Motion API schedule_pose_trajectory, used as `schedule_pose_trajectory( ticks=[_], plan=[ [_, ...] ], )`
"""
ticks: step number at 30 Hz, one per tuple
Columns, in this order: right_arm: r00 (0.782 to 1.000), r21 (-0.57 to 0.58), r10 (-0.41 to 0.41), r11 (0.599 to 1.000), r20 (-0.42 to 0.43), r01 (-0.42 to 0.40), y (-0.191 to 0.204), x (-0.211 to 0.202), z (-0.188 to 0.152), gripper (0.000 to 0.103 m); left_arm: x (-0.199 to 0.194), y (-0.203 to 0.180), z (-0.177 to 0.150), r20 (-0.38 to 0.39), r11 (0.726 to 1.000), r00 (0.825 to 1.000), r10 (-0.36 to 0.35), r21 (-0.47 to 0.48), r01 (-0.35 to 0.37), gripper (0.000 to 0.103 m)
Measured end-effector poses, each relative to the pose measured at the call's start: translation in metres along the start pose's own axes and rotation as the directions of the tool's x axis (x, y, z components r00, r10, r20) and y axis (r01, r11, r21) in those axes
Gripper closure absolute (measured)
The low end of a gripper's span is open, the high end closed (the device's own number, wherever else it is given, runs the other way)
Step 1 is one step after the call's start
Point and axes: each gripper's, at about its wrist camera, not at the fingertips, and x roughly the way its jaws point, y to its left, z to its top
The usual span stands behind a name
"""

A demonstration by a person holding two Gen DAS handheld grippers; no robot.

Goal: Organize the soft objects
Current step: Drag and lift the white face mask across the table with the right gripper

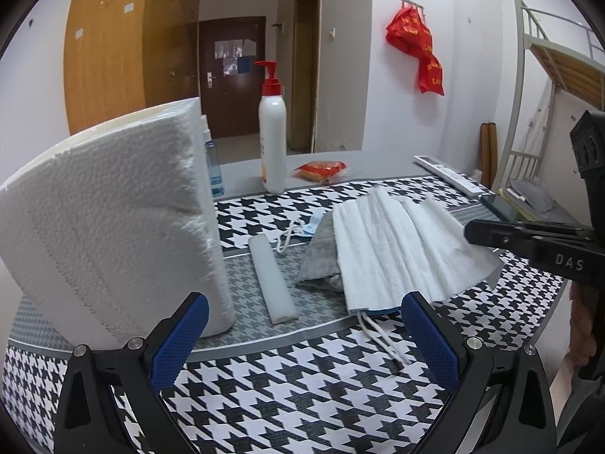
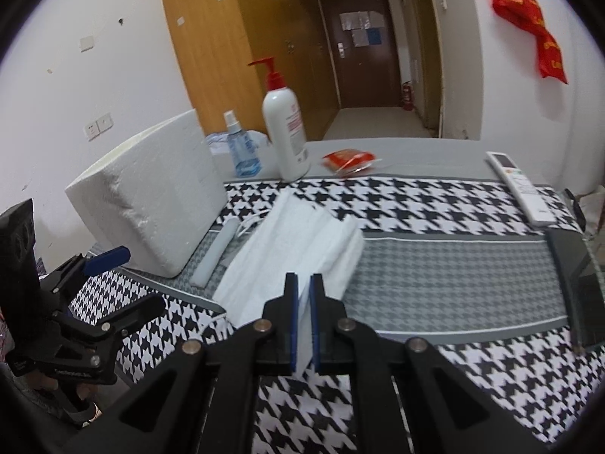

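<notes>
— Holding anything yet?

— Right gripper (image 2: 302, 321) pinched narrow on the near corner of the white tissue sheet (image 2: 298, 234), corner raised off the houndstooth cloth (image 2: 435, 204). Left gripper (image 1: 302, 336) spread wide, nothing between the blue pads (image 1: 181, 344), hovering low over the cloth near the tissue pack (image 1: 113, 219).

— Where exactly?

— Sheet draped mid-table over a face mask (image 1: 372, 302) and a grey cloth (image 1: 319, 261), just right of a white foam stick (image 1: 270, 280). Ear loops (image 1: 378, 336) trailing toward the left gripper.

— Handling?

— Probably feather-light, limp, creased in soft pleats, easy to tear. Best pinched at a corner or edge, gently, as now; a fast tug likely to rip it or drag the mask along. Mask just as soft, best taken at an edge or a loop. Pack squashy but bulkier, needing a wide grasp across its thickness.

— Orientation?

— Long axis of the sheet running from the pump bottle (image 2: 285, 128) side down to the right gripper in the right wrist view, pleats along that line; diagonal, far-left to near-right, in the left wrist view. Foam stick roughly parallel beside it. Pack standing on edge, tilted, broad face toward the left wrist camera.

— Fully lifted?

— Hard to say; far end seemingly resting on the pile, though blurred near the fingers.
</notes>
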Motion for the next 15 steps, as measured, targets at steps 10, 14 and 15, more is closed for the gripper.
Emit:
schedule_pose_trajectory(
  ticks=[10,14,15],
  plan=[
    [0.997,0.060,-0.076,0.995,0.015,0.075,-0.029,-0.022,-0.007,0.095,0.007,-0.014,0.003,-0.013,0.999,1.000,-0.026,0.025,0.026,0.001],
    [0.997,0.044,-0.069,0.997,-0.040,0.071,-0.024,-0.010,-0.016,0.094,0.007,-0.015,0.003,-0.014,0.999,1.000,-0.022,0.027,0.022,0.001],
    [0.997,0.047,-0.059,0.997,-0.050,0.061,-0.023,-0.007,-0.018,0.090,0.008,-0.015,0.003,-0.014,0.999,1.000,-0.020,0.026,0.020,0.001]
  ],
)
